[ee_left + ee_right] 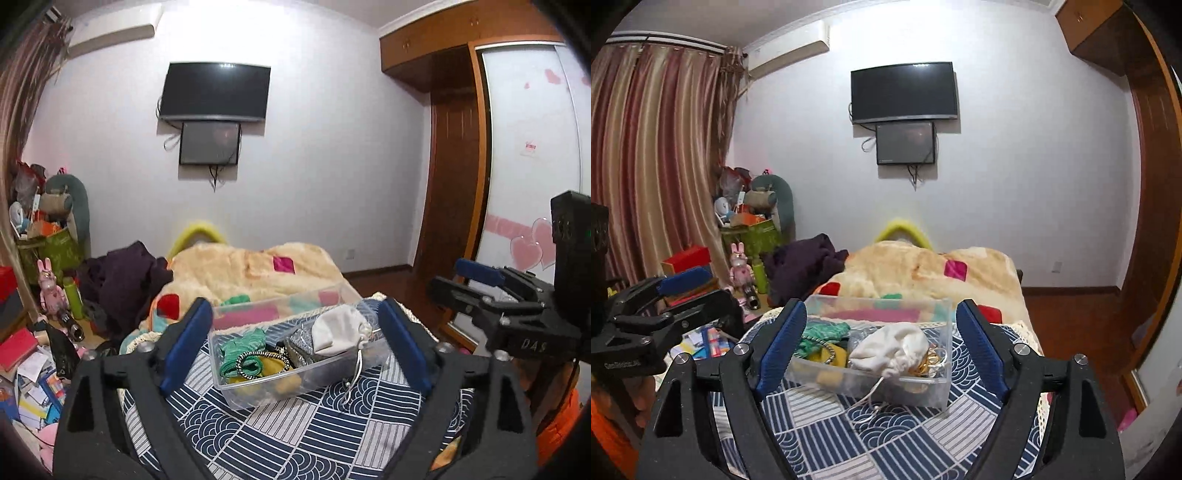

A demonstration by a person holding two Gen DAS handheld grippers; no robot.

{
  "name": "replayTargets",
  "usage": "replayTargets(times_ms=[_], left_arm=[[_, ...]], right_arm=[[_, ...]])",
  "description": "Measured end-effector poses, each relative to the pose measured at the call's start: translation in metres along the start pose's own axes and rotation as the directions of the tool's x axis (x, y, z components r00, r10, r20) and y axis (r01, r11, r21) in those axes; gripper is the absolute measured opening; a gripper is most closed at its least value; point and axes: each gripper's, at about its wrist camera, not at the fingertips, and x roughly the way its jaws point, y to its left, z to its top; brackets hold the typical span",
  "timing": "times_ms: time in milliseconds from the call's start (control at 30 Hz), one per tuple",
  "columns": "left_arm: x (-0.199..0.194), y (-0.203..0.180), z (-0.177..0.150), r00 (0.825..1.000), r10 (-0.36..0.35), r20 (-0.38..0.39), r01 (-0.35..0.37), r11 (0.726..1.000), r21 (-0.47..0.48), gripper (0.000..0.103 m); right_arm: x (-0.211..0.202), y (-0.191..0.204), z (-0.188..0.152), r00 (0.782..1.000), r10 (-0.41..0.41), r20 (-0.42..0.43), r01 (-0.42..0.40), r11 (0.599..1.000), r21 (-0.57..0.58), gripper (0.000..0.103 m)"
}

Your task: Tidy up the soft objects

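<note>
Your left gripper (295, 343): spread wide, empty | your right gripper (881, 347): spread wide, empty | clear box (938, 387): on blue patterned cloth (827, 435), between both pairs of fingers | white pouch (886, 350): inside box, drawstring over rim

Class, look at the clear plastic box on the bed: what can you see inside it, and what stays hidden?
Inside the clear box: a white drawstring pouch, green fabric, a striped black-and-white band, something yellow and gold rings. Whatever lies beneath the pouch is covered.
</note>
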Motion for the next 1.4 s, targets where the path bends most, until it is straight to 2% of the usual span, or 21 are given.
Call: replayTargets(times_ms=[233,1400], left_arm=[[-0.019,-0.003,-0.005,0.999,0.023,0.031,-0.023,1.000,-0.004,0.102],[-0.017,-0.011,-0.021,1.000,0.022,0.013,-0.022,1.000,-0.004,0.103]], right_arm=[[-0.013,0.010,-0.012,1.000,0.000,0.022,0.000,1.000,0.023,0.095],[-0.028,0.015,-0.023,0.999,-0.017,0.032,0.015,0.999,0.036,0.097]])
